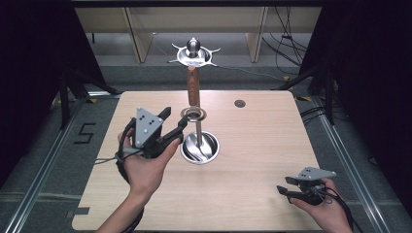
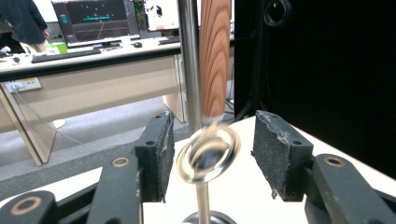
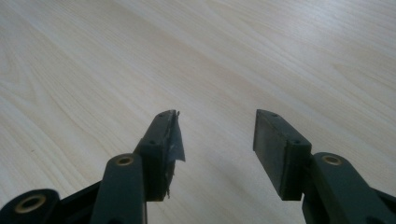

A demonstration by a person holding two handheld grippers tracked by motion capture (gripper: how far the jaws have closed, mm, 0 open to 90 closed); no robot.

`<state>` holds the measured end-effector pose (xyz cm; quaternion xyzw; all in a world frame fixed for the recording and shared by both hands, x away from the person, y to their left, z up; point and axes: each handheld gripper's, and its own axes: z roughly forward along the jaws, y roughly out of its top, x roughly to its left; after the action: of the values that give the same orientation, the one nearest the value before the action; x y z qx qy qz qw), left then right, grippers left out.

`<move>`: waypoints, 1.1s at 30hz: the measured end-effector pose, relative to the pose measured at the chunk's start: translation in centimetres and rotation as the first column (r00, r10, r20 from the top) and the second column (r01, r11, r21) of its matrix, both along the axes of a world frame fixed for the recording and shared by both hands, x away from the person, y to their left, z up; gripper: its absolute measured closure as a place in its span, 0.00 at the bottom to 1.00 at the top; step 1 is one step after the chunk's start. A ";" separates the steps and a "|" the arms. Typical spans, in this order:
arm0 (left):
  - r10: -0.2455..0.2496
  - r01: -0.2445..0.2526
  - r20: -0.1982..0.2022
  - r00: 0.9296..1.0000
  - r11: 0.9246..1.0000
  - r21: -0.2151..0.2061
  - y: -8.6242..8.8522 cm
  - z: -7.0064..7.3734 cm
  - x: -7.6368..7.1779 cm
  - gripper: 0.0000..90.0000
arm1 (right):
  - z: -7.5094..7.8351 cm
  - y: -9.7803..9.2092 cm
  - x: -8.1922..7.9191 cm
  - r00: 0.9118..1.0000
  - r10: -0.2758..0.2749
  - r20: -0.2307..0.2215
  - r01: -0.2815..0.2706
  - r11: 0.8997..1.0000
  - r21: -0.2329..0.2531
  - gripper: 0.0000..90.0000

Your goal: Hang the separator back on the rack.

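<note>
Even bright light, dark surrounds, slight blur

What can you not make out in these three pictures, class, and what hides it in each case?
- Left gripper view: the ring between the left gripper fingers is blurred; contact cannot be told.
- Same view: the wooden handle and metal rod are cut by the top edge.
- High view: the right gripper fingers are too small to judge.

wooden table (image 1: 252, 145), monitor (image 2: 95, 18), keyboard (image 2: 65, 54)
</note>
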<state>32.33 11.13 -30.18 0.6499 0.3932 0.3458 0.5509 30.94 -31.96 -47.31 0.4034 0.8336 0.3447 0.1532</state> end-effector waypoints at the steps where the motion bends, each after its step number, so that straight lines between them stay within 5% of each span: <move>1: -0.002 0.002 -0.005 1.000 1.000 0.005 0.4 -0.3 -0.3 0.53 | 0.0 0.0 0.0 1.000 -0.001 0.001 0.001 1.000 -0.001 0.56; 6: 0.008 -0.008 -0.026 1.000 0.999 0.035 2.1 -1.8 -1.1 0.51 | 0.0 0.0 0.0 1.000 0.000 -0.004 0.000 1.000 0.002 0.56; 12: 0.045 -0.045 -0.063 0.997 0.999 0.000 5.0 -3.7 -2.0 0.51 | 0.0 0.0 0.0 1.000 0.000 -0.004 0.000 1.000 0.002 0.56; 18: 0.084 -0.082 -0.095 0.992 0.996 0.026 7.1 -5.9 -3.0 0.50 | -0.2 0.1 0.1 1.000 0.003 0.007 -0.003 1.000 0.004 0.56; 23: 0.120 -0.114 -0.154 0.981 0.992 0.048 8.5 -8.7 -4.0 0.49 | -0.1 0.0 0.1 1.000 0.002 0.007 -0.002 1.000 -0.001 0.56; 29: 0.166 -0.148 -0.228 0.959 0.985 0.093 10.1 -12.2 -5.0 0.48 | -0.1 0.2 0.0 1.000 0.002 -0.008 -0.002 1.000 0.007 0.56; 33: 0.188 -0.161 -0.245 0.951 0.979 0.124 10.6 -14.0 -4.9 0.50 | 0.0 0.1 0.1 1.000 0.014 0.014 -0.014 1.000 -0.009 0.56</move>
<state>27.40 21.73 -44.17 0.6790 0.4987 0.3260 0.4289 31.07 -31.88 -47.34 0.3942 0.8369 0.3450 0.1585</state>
